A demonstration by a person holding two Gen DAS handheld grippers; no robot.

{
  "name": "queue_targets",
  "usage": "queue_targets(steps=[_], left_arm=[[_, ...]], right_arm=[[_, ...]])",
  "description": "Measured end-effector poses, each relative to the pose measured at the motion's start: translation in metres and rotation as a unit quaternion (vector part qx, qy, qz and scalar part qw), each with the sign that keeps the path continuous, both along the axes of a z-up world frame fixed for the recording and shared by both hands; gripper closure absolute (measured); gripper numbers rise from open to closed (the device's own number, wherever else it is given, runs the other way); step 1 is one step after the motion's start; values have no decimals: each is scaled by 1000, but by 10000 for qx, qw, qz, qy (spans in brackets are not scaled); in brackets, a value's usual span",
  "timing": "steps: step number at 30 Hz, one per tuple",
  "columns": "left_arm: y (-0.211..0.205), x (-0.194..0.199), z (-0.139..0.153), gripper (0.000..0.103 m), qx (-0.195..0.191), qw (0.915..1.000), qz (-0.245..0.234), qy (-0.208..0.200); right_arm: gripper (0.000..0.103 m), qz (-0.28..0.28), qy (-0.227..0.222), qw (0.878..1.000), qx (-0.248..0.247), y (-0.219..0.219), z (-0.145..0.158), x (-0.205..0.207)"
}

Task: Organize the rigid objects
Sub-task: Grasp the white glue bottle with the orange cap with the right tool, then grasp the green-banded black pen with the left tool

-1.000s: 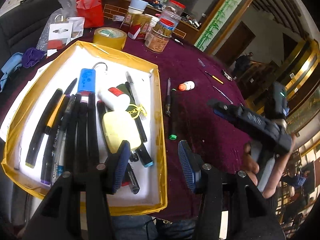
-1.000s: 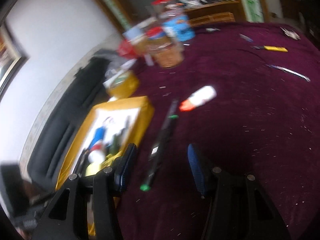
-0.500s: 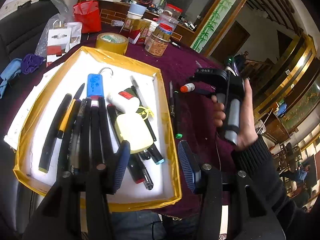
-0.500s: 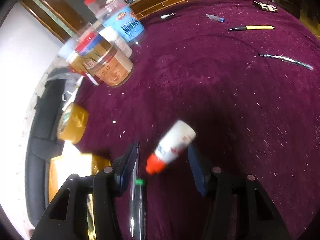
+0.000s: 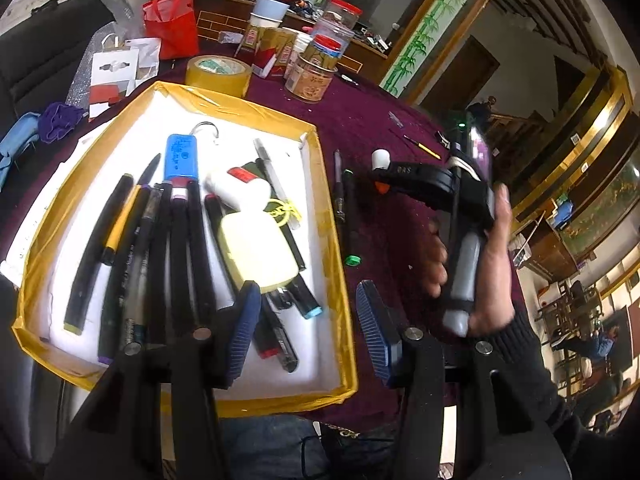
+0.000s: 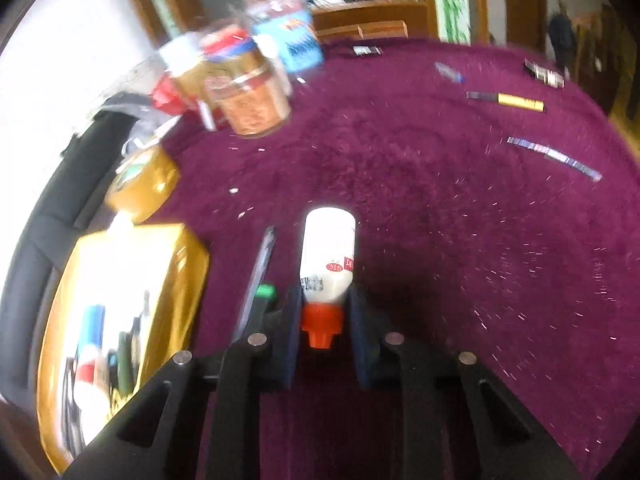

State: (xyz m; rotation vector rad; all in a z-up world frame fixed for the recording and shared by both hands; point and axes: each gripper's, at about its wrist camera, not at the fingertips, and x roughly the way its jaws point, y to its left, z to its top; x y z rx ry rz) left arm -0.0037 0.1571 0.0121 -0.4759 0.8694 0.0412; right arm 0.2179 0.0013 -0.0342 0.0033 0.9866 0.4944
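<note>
From the left wrist view, the left gripper [image 5: 308, 328] hovers with its fingers apart and nothing between them, above the near right corner of the yellow-rimmed tray [image 5: 338, 248]. The tray sits on the left part of the maroon surface [image 5: 360, 120] and holds black markers [image 5: 180, 248], a blue tag [image 5: 182, 156], a pale yellow case [image 5: 258, 254] and a white bottle [image 5: 240, 192]. Just outside the tray's right rim lie two pens [image 5: 346, 208]. Beyond them the right gripper [image 5: 382, 176], carried by a hand [image 5: 488, 272], reaches the small white glue bottle [image 5: 380, 159].

From the right wrist view, blurred, the right gripper [image 6: 324, 320] has its fingers closing around the glue bottle [image 6: 328, 256], pressing on it near its orange cap [image 6: 320, 326]. The bottle lies mid-surface, just right of the pens [image 6: 260, 268]. Jars [image 6: 248, 92] stand at the far edge.
</note>
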Motion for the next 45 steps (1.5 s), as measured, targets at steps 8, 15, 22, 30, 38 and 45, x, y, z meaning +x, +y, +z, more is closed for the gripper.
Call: queue_targets(steps=[8,15,22,30,38,45], left_arm=[[-35,17,3,55,163,9995,-230,154],[-57,33,0,55,302,9985,-317,315],[-73,75,-2,55,517,9955,-544,584],[-82,161,-38,75,626,9845,-843,1402],[-82,179,-60,92,1243,9755,-256,1797],[-77,166,-55,91,936,9802,-480,1675]], right_arm=[[83,322,-662,9972,103,-30,33,-56],[83,425,-637,9953,590,-64,35,-67],[83,-12,-519,9926,1098,-125,-2,-88],[83,54,-742,9847,1574,-137,2,-88],[83,318,-859,9853,1441,-130,2,-93],[83,403,-875,9852,1421,-128,2,-92]])
